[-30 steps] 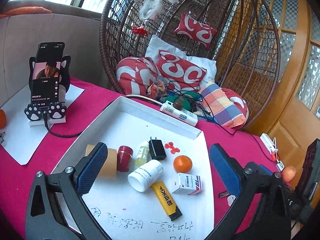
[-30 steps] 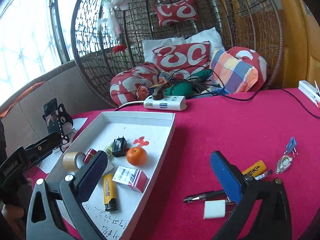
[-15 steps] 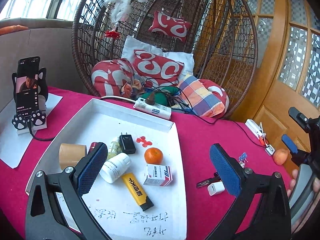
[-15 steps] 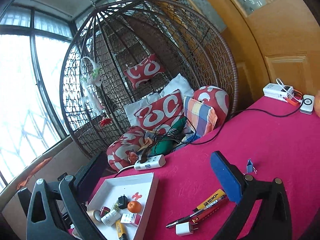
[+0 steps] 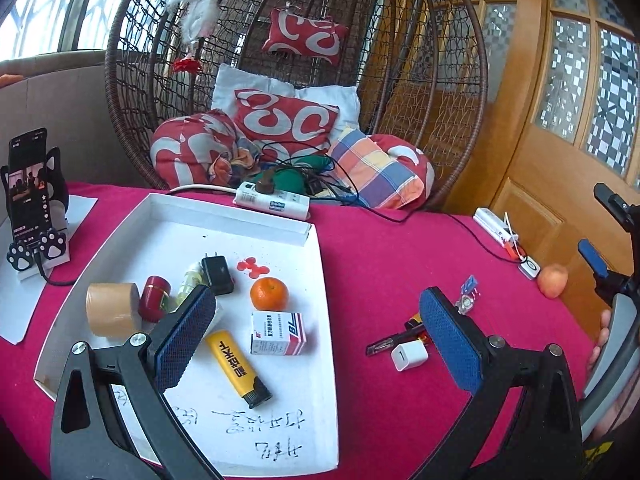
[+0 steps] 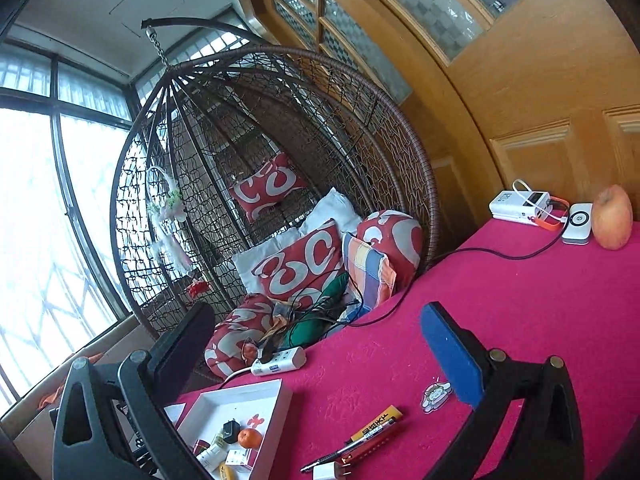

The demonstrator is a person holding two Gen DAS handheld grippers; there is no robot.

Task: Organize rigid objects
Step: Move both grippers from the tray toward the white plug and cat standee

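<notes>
A white tray (image 5: 276,229) on the red table holds a tape roll (image 5: 110,309), a red jar (image 5: 154,298), a black charger (image 5: 217,275), a tangerine (image 5: 269,293), a medicine box (image 5: 278,333) and a yellow tube (image 5: 236,367). On the cloth to its right lie a pen (image 5: 394,339), a white plug cube (image 5: 409,355) and a keychain (image 5: 466,296). My left gripper (image 5: 316,340) is open and empty above the tray's right edge. My right gripper (image 6: 316,344) is open, empty, raised above the table; the pen (image 6: 348,446) and a yellow tube (image 6: 376,426) lie below it.
A power strip (image 5: 272,200) with cables lies behind the tray. A wicker hanging chair (image 5: 304,92) with cushions stands at the back. A phone on a stand (image 5: 30,184) is at the left. An apple (image 6: 612,216) and white devices (image 6: 520,202) sit at the right.
My left gripper has swung right, from over the tray's middle to its right edge. My right gripper has lifted and tilted upward, away from the pen and plug.
</notes>
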